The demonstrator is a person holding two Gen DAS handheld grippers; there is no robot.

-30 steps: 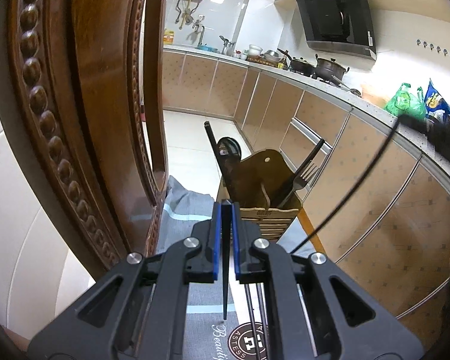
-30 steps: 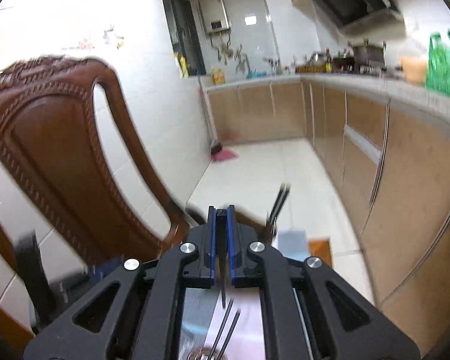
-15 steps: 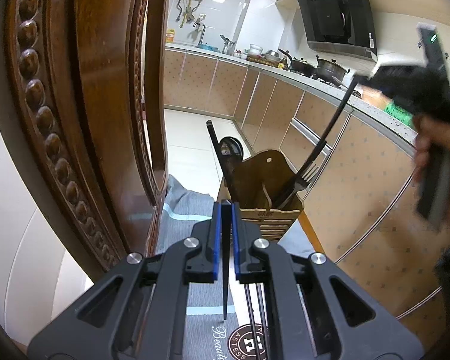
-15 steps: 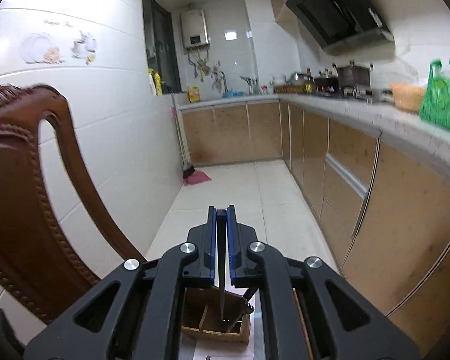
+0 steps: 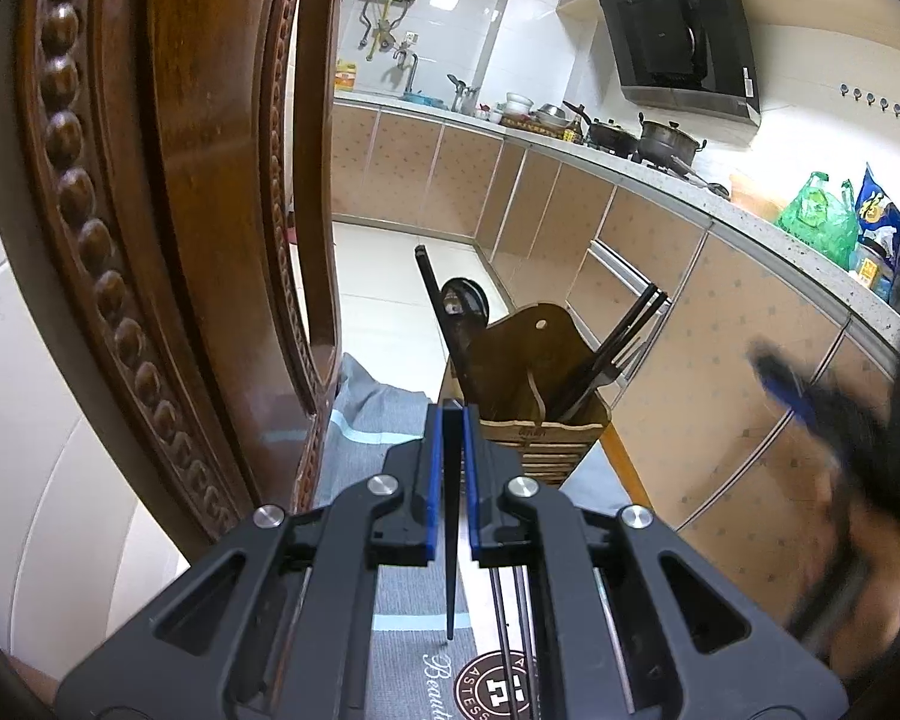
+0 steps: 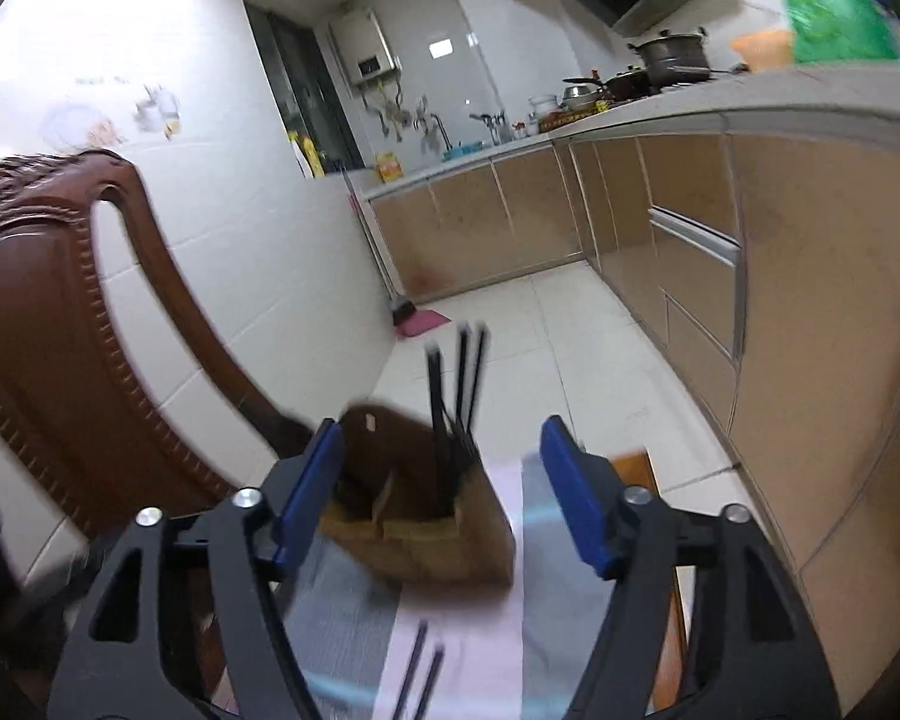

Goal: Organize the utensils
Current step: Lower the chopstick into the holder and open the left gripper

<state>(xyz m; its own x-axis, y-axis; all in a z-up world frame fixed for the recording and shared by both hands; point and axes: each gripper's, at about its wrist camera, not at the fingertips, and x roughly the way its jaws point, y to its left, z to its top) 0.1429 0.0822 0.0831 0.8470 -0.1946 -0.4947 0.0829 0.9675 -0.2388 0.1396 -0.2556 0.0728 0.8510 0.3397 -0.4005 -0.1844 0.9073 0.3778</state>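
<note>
White-tiled kitchen (image 5: 528, 30), carved wooden chair (image 5: 168, 180)

both grippers same build: matte black plastic frames w/ triangular cut-outs in the arms, silver round screw heads at the pivots, bright blue pads lining the inner faces of the fingers. left gripper (image 5: 449, 474) shows four screws in a row. right gripper (image 6: 444, 486) shows four too; in the left wrist view it's only a blurred black and blue shape at the right edge.

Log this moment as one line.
left gripper: shut on chopstick | right gripper: opening, empty | holder: holds chopsticks
</note>
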